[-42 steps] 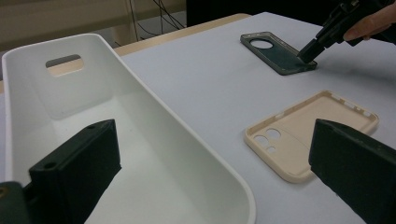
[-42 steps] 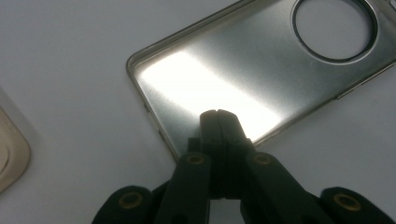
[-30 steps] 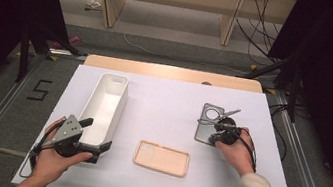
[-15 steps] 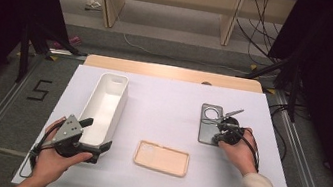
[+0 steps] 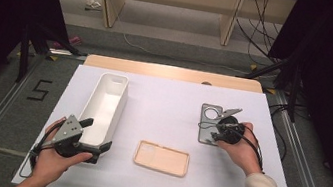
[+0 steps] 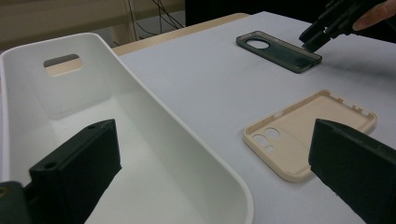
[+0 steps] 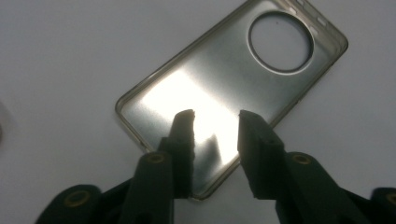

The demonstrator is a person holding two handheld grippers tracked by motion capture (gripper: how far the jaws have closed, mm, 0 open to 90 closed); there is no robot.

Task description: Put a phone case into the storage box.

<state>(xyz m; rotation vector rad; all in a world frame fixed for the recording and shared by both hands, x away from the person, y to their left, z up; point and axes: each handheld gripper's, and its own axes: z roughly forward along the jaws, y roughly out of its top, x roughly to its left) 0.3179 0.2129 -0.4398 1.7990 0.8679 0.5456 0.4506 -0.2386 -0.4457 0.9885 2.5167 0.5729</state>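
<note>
Grey phone case [image 5: 210, 123] is lying flat near the table's [image 5: 163, 98] right edge; the right gripper [image 7: 215, 122], jaws just opening partway, is hovering over it

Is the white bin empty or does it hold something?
Empty. The white bin shows a bare floor in the left gripper view; both phone cases lie outside it on the table.

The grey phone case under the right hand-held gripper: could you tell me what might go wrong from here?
1. The grey phone case lies flat on the table, and the right hand-held gripper, its jaws just opened, hangs over one corner; closing there may skid or flip it.
2. Nothing is between the jaws yet; they may scrape the case's thin rim.
3. The beige phone case lies between it and the white bin and could be knocked.
</note>
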